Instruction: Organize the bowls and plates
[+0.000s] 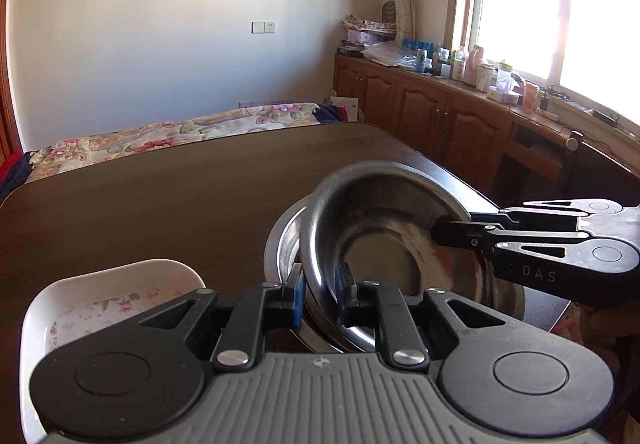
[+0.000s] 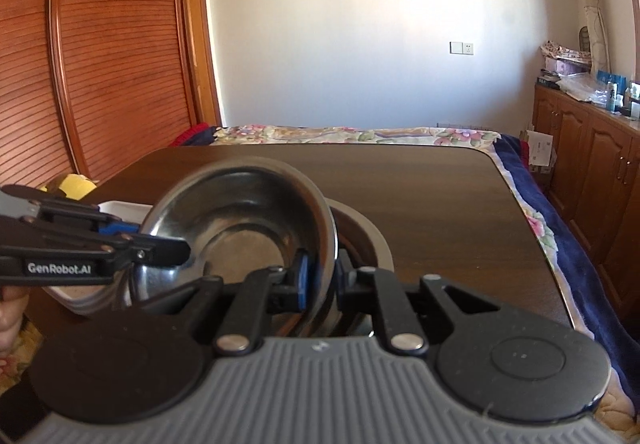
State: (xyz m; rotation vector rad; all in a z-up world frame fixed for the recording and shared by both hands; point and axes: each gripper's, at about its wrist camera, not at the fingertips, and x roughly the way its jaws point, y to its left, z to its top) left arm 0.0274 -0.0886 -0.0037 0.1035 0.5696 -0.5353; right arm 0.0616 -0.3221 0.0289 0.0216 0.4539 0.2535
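The left gripper's (image 1: 320,292) fingers (image 1: 297,294) and the right gripper's (image 2: 320,284) fingers (image 2: 302,282) are each pinching the rim of the tilted steel bowl (image 1: 384,228) at lower centre of both views. It is leaning over a second steel bowl (image 1: 282,240) on the dark table (image 1: 160,200), and a white floral dish (image 1: 100,300) is sitting at lower left of the left view

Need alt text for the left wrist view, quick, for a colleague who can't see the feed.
Both tools grip one tilted steel bowl by its rim: the left tool at the near edge, the right tool from the right. It hangs over a second steel bowl on the dark table, beside a white floral dish.
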